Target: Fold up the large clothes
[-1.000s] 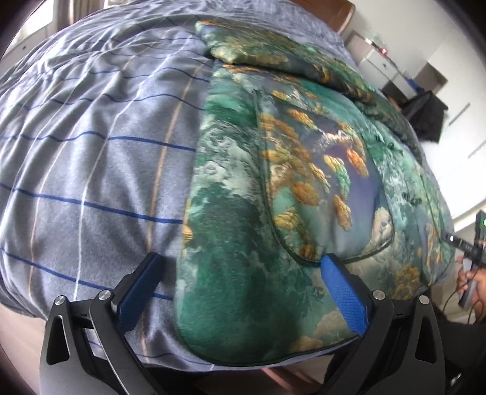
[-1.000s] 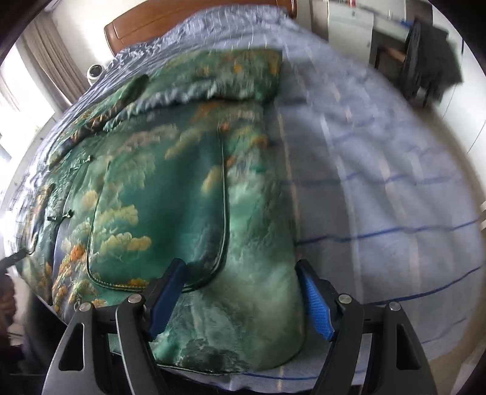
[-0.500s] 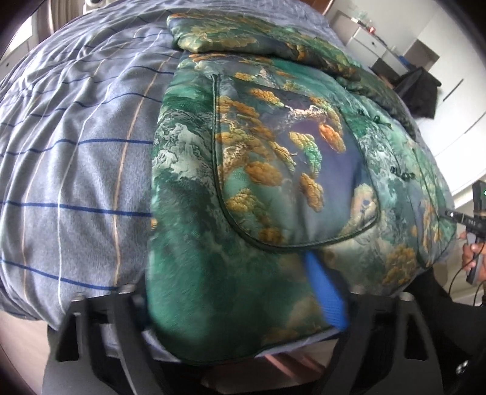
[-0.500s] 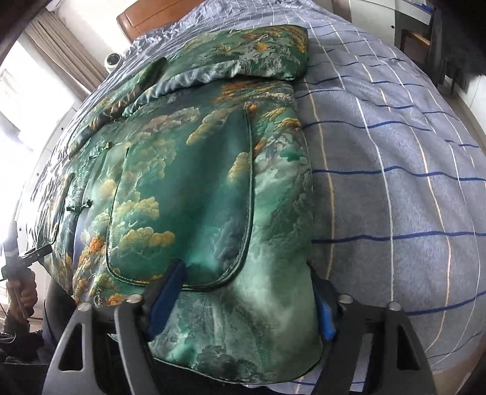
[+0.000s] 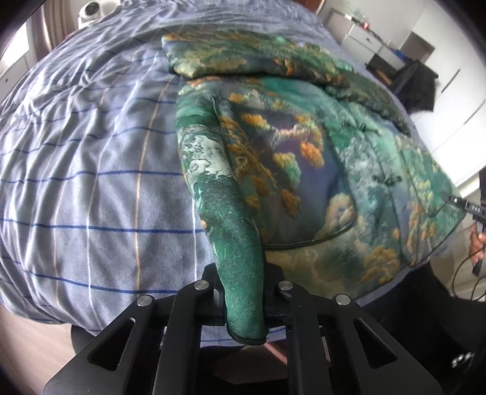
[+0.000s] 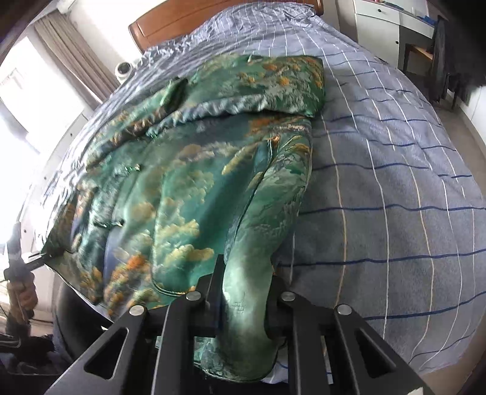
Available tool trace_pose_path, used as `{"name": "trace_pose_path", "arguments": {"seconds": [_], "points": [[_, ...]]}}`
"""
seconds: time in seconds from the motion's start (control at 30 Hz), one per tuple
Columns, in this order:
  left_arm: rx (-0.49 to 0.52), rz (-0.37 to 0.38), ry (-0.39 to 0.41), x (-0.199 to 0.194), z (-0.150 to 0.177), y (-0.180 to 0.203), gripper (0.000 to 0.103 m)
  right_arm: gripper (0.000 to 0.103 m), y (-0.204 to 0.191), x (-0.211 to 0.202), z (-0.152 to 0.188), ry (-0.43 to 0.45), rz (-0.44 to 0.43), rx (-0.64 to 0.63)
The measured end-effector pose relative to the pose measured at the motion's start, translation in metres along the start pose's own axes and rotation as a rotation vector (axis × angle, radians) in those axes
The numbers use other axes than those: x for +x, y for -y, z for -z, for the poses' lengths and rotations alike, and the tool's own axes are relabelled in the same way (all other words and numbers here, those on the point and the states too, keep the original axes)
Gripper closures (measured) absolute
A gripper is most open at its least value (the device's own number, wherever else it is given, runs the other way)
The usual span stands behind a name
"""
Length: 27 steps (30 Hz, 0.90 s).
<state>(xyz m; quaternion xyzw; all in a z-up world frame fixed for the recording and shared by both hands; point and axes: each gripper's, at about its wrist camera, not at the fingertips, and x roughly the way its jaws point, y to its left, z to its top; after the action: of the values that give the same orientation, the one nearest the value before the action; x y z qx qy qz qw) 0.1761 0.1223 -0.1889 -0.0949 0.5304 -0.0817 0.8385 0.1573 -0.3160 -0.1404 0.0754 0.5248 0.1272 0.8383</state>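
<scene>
A green padded jacket (image 5: 303, 170) with gold and blue cloud patterns lies flat on the bed, front up, its sleeve (image 5: 243, 57) folded across the top. My left gripper (image 5: 241, 288) is shut on the jacket's near left hem corner, and the cloth rises from the bed in a ridge into the jaws. In the right wrist view the same jacket (image 6: 188, 188) fills the left half. My right gripper (image 6: 244, 297) is closing on the near right hem corner, which is bunched between its pads and lifted off the bed.
A blue-grey striped bed cover (image 5: 91, 182) lies under the jacket and spreads wide beside it (image 6: 395, 182). A wooden headboard (image 6: 212, 21) stands at the far end. White drawers (image 5: 364, 33) and a dark garment (image 5: 416, 85) stand beside the bed. A hand (image 6: 21, 300) shows at the edge.
Both grippers have gone from wide open around the hem to pinched on it. The two hem corners have risen off the bed with them, and the cloth now bunches into ridges.
</scene>
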Motion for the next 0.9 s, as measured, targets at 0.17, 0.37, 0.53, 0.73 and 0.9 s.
{"name": "trace_pose_path", "arguments": {"seconds": [0.17,0.37,0.53,0.73,0.9], "points": [[-0.033,0.039,0.041,-0.017,-0.005,-0.005,0.093,0.085,-0.002,-0.014,0.000,0.024,-0.030,0.011],[-0.047,0.043,0.056,-0.025,-0.002,-0.007,0.093,0.085,-0.008,-0.024,0.004,0.035,-0.048,0.004],[-0.058,0.045,0.047,-0.031,0.003,-0.010,0.093,0.085,-0.008,-0.026,0.008,0.033,-0.065,0.005],[-0.058,0.035,0.012,-0.038,0.018,-0.014,0.093,0.085,-0.004,-0.032,0.019,0.008,-0.093,0.013],[-0.083,0.073,-0.013,-0.062,0.038,-0.023,0.093,0.086,-0.005,-0.043,0.037,-0.038,-0.143,0.031]]}}
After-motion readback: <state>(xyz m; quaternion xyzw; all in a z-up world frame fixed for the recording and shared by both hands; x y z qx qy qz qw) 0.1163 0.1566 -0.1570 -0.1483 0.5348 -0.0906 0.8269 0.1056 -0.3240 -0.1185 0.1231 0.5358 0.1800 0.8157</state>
